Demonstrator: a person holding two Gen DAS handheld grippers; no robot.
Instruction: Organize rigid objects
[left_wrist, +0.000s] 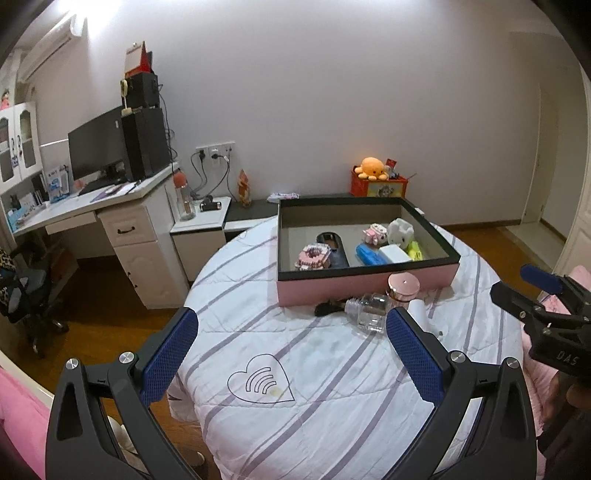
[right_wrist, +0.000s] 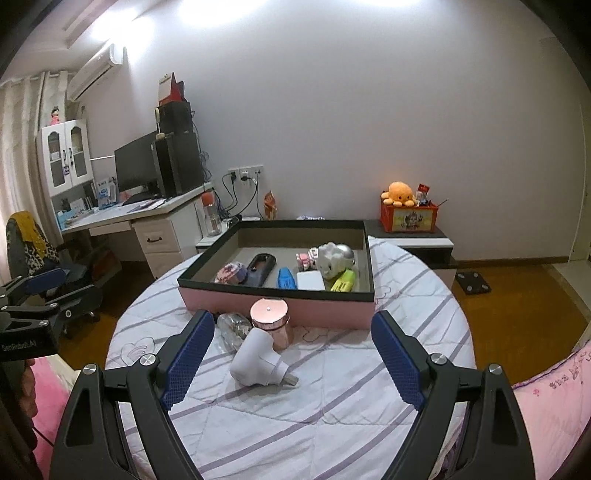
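Observation:
A pink box with a black rim (left_wrist: 365, 286) (right_wrist: 280, 310) sits on the round striped table and holds several small toys and items. In front of it lie a pink-capped jar (left_wrist: 403, 288) (right_wrist: 271, 319), a clear glass bottle (left_wrist: 369, 312) (right_wrist: 232, 328) on its side, and a white plug-like device (right_wrist: 258, 356) (left_wrist: 419, 312). My left gripper (left_wrist: 291, 354) is open and empty above the table, left of these items. My right gripper (right_wrist: 291, 358) is open and empty, with the white device between its fingers' line of sight.
A white desk (left_wrist: 88, 206) with a monitor and speakers stands at the left. A low cabinet carries a red box with an orange plush (left_wrist: 371, 168) at the back. A pink bed edge (right_wrist: 554, 391) lies at the right. An office chair (right_wrist: 55, 280) stands left.

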